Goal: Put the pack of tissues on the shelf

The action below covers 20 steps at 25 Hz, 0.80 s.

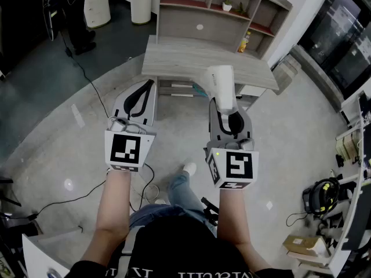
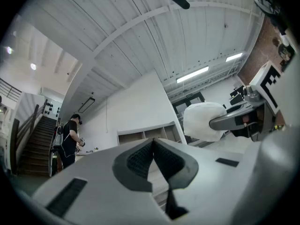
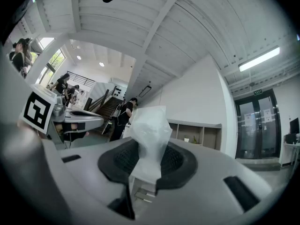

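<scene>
Right gripper [image 3: 147,159] pinches the white plastic-wrapped pack of tissues [image 3: 150,125] upright, before the grey wooden shelf [image 1: 203,17]; left gripper [image 2: 153,159] pressed together, empty.

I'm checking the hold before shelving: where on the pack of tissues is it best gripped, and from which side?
By its near end, across the thin faces, coming from the person's side, as the right gripper has it now. The pack of tissues is long and slim, so this hold leaves its far end sticking out free toward the shelf.
</scene>
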{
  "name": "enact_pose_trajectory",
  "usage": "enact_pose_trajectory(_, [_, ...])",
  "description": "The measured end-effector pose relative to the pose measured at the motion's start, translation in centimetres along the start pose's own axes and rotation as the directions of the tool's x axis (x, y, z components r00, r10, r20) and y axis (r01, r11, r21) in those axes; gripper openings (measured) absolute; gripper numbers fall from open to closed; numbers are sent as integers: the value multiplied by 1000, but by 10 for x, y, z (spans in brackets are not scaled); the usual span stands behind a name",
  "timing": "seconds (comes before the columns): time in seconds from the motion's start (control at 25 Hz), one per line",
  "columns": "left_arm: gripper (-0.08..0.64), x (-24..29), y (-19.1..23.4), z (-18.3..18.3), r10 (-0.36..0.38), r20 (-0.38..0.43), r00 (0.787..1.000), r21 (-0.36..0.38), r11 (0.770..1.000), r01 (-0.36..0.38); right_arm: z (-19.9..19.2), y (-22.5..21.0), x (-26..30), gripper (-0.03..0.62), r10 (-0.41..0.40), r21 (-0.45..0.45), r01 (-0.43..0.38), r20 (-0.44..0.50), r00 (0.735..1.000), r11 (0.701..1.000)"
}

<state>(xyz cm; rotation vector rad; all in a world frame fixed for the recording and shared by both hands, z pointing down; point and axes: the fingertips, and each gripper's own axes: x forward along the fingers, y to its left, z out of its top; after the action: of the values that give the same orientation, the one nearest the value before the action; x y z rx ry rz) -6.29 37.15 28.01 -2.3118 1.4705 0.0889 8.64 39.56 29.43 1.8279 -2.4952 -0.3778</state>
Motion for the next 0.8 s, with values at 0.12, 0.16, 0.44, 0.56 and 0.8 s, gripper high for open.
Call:
enact_pose_trajectory(0.12, [12, 8, 2, -5, -5, -22, 1000, -18, 1000, 5, 0, -4, 6, 112, 1, 2, -1, -3, 1000, 1000])
enact_pose_trajectory(0.16, [12, 12, 4, -8, -4, -22, 1000, -17, 1000, 4, -1, -5, 9, 112, 3, 2, -3, -5, 1000, 1000])
enact_pose_trajectory(0.44, [12, 50, 26, -30, -8, -35, 999, -22, 1000, 7, -10, -17, 57, 112, 9, 31, -9, -9, 1000, 999])
enact_pose_trajectory(0.56, [12, 78, 38, -38, -2, -35, 999, -21, 1000, 1, -16, -31, 87, 112, 9, 34, -8, -14, 1000, 999])
enact_pose_trajectory(0.8, [12, 149, 62, -59, 16, -46, 999, -18, 1000, -17, -23, -66, 163, 112, 27, 35, -27, -12, 1000, 999])
